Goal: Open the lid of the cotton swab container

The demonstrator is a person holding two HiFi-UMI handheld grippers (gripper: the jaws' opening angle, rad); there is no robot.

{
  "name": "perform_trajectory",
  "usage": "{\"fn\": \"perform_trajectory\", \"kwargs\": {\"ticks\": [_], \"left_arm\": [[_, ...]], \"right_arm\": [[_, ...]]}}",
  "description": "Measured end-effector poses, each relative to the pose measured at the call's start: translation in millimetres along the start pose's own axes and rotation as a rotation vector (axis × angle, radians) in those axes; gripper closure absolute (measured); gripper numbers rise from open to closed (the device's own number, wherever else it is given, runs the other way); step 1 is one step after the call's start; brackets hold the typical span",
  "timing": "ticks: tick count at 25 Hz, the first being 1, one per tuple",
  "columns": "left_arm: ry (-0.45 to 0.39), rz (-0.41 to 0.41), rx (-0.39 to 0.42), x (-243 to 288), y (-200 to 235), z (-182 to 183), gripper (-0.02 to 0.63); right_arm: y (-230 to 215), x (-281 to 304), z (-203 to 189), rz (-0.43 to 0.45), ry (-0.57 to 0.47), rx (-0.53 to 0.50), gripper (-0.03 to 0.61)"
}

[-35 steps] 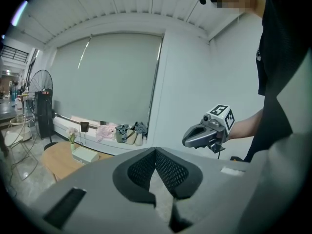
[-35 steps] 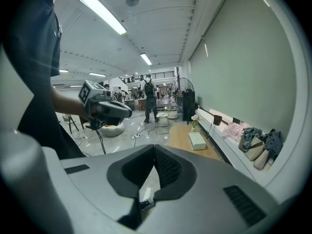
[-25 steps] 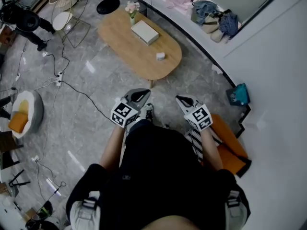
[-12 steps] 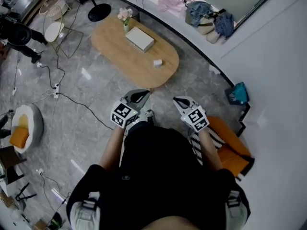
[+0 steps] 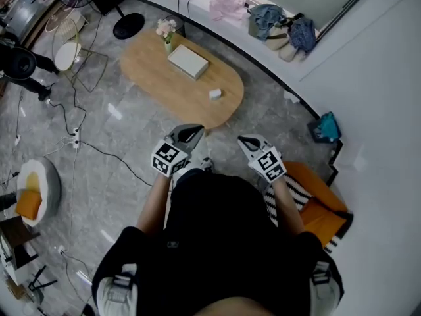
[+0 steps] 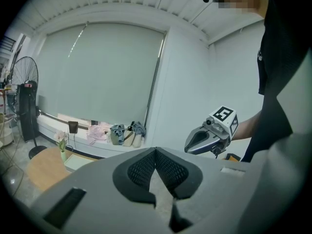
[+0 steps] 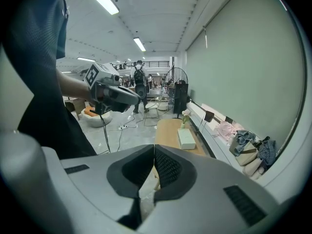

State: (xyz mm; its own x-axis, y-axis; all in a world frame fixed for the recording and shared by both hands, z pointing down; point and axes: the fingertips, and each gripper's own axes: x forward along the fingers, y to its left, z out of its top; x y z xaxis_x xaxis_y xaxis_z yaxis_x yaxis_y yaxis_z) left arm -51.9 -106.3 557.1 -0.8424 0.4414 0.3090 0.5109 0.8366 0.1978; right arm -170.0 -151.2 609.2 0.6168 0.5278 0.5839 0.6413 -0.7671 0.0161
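Note:
A small white container (image 5: 215, 94) sits near the near end of an oval wooden table (image 5: 164, 87). A flat white box (image 5: 188, 62) and a vase of flowers (image 5: 166, 33) stand further back on it. I hold both grippers close to my body, well short of the table. My left gripper (image 5: 193, 132) is shut with nothing in it, and so is my right gripper (image 5: 245, 139). In the left gripper view the shut jaws (image 6: 156, 152) meet at a point and the right gripper (image 6: 210, 133) hangs beyond. The right gripper view shows its shut jaws (image 7: 154, 152), the white box (image 7: 185, 138) and the left gripper (image 7: 114, 92).
An orange cushion with a striped cloth (image 5: 317, 204) lies at my right against the white wall. A teal bag (image 5: 327, 129) sits by the wall. Cables (image 5: 99, 147) cross the grey floor on the left. A fan base (image 5: 128, 25), clothes and bags (image 5: 279, 26) line the window ledge.
The head view has drifted, so the table and floor items now sit a little lower and further left. Both grippers stay shut in about the same place before my body.

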Motion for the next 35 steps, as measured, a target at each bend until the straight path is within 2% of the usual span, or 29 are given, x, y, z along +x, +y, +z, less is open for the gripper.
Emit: {"fn": "perform_trajectory", "kwargs": {"ticks": [16,35], "left_arm": [[0.004,0.003,-0.019,-16,39,-6,0.614],[0.024,0.018,-0.04,-20,58,-16,0.614]], "right_arm": [[3,40,21,0.019,0.036,-0.045,0.581],[-4,62,13,0.041,0.071,-0.039,0.581]]}}
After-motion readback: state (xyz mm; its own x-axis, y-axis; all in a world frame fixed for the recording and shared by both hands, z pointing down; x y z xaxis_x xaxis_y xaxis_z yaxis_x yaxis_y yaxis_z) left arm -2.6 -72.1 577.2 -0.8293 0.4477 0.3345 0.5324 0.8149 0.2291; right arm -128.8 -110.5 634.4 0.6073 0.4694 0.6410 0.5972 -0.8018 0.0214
